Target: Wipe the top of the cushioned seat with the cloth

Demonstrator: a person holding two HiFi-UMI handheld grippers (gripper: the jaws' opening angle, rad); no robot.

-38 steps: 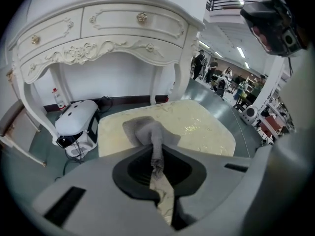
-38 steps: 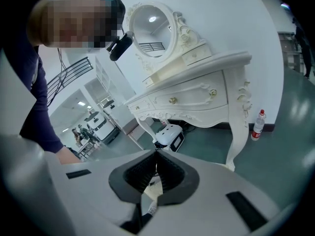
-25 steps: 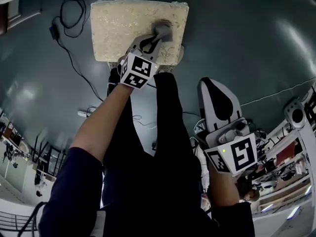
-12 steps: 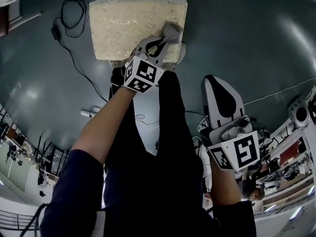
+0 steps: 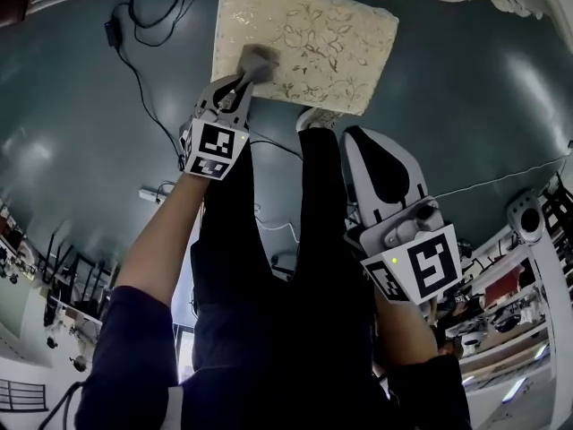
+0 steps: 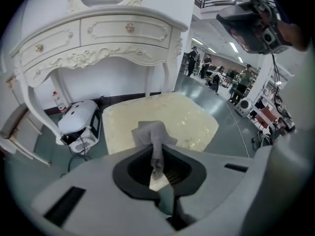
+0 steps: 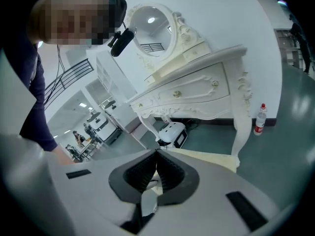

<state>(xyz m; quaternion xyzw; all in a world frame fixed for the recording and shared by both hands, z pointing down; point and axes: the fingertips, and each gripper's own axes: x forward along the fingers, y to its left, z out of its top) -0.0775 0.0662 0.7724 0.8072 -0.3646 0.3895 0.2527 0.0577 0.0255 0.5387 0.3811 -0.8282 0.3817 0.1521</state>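
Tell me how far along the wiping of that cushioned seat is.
Done: the cloth is picked up and clamped in the left gripper. In hand: it is pressed on the cushioned seat near its left edge, so wiping looks under way. Left: no wipe marks show, so the area covered cannot be judged; the middle and right side lie beyond the cloth. The right gripper is shut, empty, away from the seat.
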